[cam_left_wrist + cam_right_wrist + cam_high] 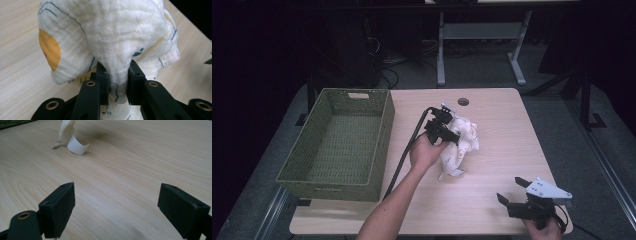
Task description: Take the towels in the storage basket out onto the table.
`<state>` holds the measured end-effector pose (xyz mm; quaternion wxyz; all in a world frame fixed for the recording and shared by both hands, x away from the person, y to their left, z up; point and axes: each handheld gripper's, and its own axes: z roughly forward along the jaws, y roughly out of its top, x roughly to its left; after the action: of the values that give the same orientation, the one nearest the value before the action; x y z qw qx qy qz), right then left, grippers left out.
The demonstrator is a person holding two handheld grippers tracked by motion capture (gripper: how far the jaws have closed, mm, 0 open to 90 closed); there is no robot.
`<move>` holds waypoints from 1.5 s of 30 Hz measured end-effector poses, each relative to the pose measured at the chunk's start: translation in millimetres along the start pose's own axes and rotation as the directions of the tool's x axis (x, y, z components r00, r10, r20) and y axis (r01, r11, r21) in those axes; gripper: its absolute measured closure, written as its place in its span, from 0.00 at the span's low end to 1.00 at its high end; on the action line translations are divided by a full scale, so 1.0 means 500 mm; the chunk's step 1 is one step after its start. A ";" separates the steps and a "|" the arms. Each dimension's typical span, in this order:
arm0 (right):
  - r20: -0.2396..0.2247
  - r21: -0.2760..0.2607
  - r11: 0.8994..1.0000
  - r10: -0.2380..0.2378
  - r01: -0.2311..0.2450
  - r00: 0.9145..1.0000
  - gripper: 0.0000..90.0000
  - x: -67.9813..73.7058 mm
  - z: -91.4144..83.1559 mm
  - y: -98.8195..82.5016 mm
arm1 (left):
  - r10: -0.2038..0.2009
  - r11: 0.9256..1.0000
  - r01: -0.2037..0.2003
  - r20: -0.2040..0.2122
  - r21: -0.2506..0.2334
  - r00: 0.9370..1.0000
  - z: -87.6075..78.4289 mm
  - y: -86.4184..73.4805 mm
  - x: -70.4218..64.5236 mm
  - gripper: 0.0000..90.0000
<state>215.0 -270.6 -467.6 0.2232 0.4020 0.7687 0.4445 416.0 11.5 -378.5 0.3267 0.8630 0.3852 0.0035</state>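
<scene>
A crumpled cream cloth (462, 142) with blue lines and an orange patch lies near the middle of the table. My left gripper (449, 134) is shut on a fold of it; in the left gripper view the cloth (110, 37) bunches up between the two black pads (103, 83). My right gripper (511, 192) rests near the table's front right corner, jaws wide apart with bare wood between them (116, 202). The cloth's trailing end and its white label (77, 146) show at the top of the right gripper view.
A green woven basket (343, 175) stands on the left part of the table, with nothing seen inside. A round cable hole (463, 101) sits near the far edge. The light wooden tabletop (507, 135) spreads between the cloth and my right gripper.
</scene>
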 end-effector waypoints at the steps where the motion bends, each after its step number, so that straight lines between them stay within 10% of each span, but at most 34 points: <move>1: 0.000 0.000 1.000 0.000 0.000 1.000 0.15 0.000 0.000 0.000 | 0.009 1.000 -0.009 -0.008 0.006 1.000 0.002 -0.001 0.000 0.83; 21: -0.003 -0.003 1.000 0.003 -0.003 1.000 0.15 0.000 -0.001 0.001 | 0.053 0.997 -0.043 -0.167 0.063 0.985 0.070 -0.025 -0.011 0.79; 37: -0.004 -0.006 1.000 -0.001 0.001 1.000 0.15 0.000 -0.002 0.001 | 0.063 0.995 -0.049 -0.166 0.089 0.984 0.095 -0.030 -0.015 0.74; 45: -0.005 -0.006 1.000 -0.003 0.003 1.000 0.15 0.000 -0.002 0.001 | 0.083 0.995 -0.070 -0.185 0.072 0.979 0.083 -0.032 -0.019 0.57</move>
<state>214.8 -270.9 -466.7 0.2232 0.3990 0.7687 0.4474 409.6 -10.5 -417.9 0.2602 0.8833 0.3807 0.0849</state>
